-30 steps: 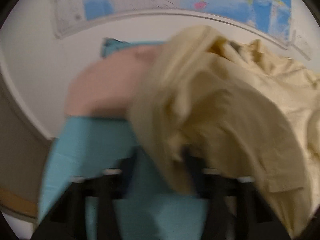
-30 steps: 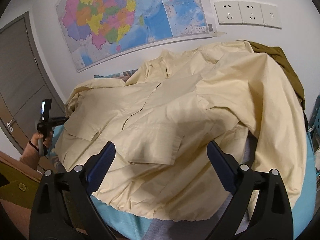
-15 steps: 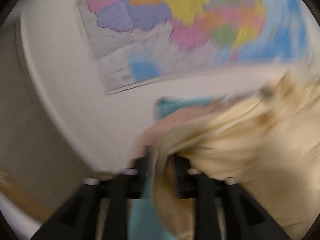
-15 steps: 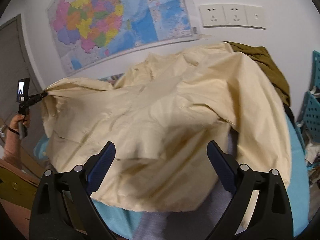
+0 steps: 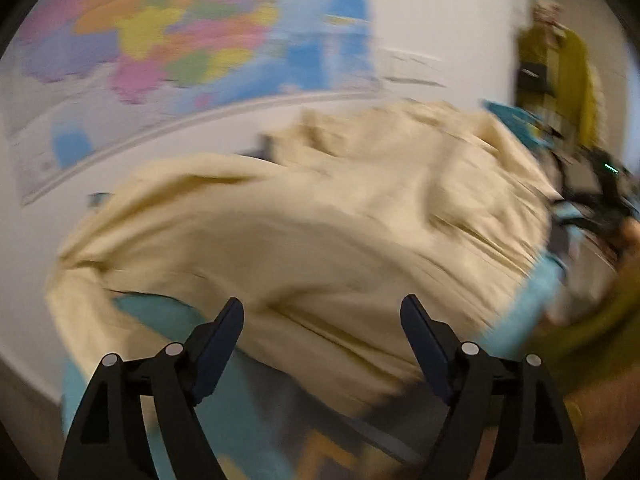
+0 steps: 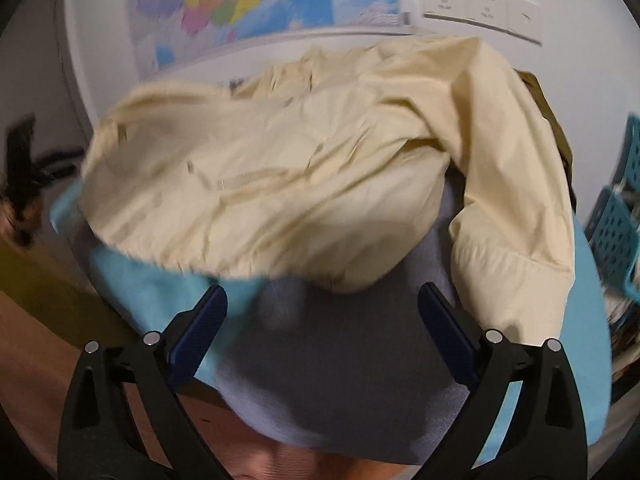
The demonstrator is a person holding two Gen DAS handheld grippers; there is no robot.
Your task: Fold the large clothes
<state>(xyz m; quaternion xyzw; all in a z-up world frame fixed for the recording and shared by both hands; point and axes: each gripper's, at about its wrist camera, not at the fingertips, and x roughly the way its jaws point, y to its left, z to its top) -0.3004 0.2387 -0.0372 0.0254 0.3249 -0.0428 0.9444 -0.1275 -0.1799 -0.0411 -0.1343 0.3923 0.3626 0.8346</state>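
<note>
Over on the turquoise-covered bed [image 6: 132,284]: crumpled pale-yellow cotton shirt [image 6: 280,176] heaped there, probably dropped for smoothing. Left gripper [image 5: 322,320] just opened, nothing between. Right gripper [image 6: 322,308] spread wide too, empty, hovering near the hem.

Count, both wrist views: one cream long-sleeved shirt [image 6: 280,176] with one sleeve cuff [image 6: 516,280] in sight, one olive-brown garment [image 6: 556,120] behind it, one light blue sheet [image 6: 132,280] and one grey-lilac cloth [image 6: 340,360] beneath. On the wall: one coloured map [image 6: 248,0] and three white socket or switch plates [image 6: 484,8] in a row; at the right edge, two teal perforated baskets [image 6: 616,232], though blur makes that number uncertain. Claws: two in all, the right claw [image 6: 322,334] and the left claw [image 5: 322,344], each with two fingers standing apart and nothing between them.
</note>
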